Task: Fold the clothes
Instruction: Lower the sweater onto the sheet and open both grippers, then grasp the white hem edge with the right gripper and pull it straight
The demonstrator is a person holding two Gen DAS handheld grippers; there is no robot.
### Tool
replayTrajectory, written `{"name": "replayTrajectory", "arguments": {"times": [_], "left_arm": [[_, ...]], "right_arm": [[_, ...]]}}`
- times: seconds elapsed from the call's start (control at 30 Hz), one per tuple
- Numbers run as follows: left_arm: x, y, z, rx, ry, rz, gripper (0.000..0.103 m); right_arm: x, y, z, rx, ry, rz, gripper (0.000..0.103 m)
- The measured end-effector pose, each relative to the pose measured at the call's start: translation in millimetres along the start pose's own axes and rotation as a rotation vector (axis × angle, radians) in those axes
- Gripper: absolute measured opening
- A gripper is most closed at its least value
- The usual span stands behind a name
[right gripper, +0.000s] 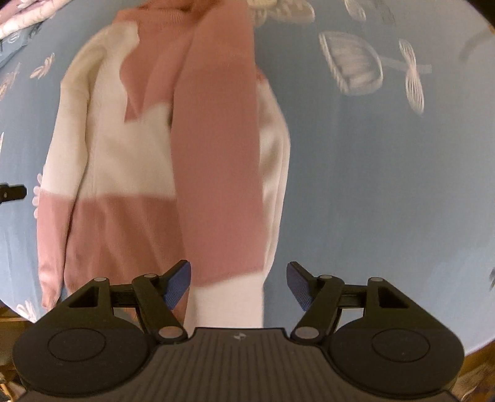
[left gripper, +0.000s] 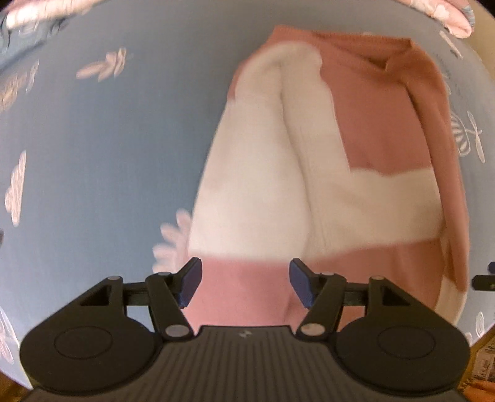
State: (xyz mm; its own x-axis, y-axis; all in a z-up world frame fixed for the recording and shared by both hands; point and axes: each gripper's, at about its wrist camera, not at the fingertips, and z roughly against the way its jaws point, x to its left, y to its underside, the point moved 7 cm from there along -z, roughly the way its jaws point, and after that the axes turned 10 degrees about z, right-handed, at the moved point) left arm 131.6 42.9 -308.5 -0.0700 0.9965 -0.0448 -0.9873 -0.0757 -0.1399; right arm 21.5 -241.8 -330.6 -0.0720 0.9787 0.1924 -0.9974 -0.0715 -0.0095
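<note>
A pink and cream sweater [left gripper: 371, 123] lies flat on a blue flowered sheet [left gripper: 108, 154], with both sleeves folded in over the body. My left gripper [left gripper: 246, 272] hangs open above the left sleeve's pink cuff [left gripper: 241, 297]; the pads touch nothing. In the right wrist view the same sweater [right gripper: 130, 154] shows its pink right sleeve [right gripper: 216, 154] lying down the middle, ending in a cream cuff [right gripper: 229, 303]. My right gripper [right gripper: 238, 275] stands open over that cuff, gripping nothing. Both views are blurred by motion.
A pink patterned cover [left gripper: 448, 15] lies bunched at the far edge of the bed. The blue sheet [right gripper: 371, 185] stretches bare to the right of the sweater. A black part of the other gripper [right gripper: 12, 191] pokes in at the left edge.
</note>
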Motion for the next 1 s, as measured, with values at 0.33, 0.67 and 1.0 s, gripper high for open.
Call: {"name": "replayTrajectory", "arguments": {"times": [0.33, 0.67, 1.0], "left_arm": [[-13, 15, 14, -0.008, 0.038, -0.012, 0.064], [-15, 22, 13, -0.008, 0.056, -0.002, 0.064], [-7, 28, 12, 0.013, 0.044, 0.024, 0.064]], "right_arm": [[10, 23, -39, 0.045, -0.010, -0.062, 0.022], [-33, 8, 21, -0.030, 0.197, 0.049, 0.011], [-150, -72, 90, -0.165, 0.517, 0.058, 0.010]]}}
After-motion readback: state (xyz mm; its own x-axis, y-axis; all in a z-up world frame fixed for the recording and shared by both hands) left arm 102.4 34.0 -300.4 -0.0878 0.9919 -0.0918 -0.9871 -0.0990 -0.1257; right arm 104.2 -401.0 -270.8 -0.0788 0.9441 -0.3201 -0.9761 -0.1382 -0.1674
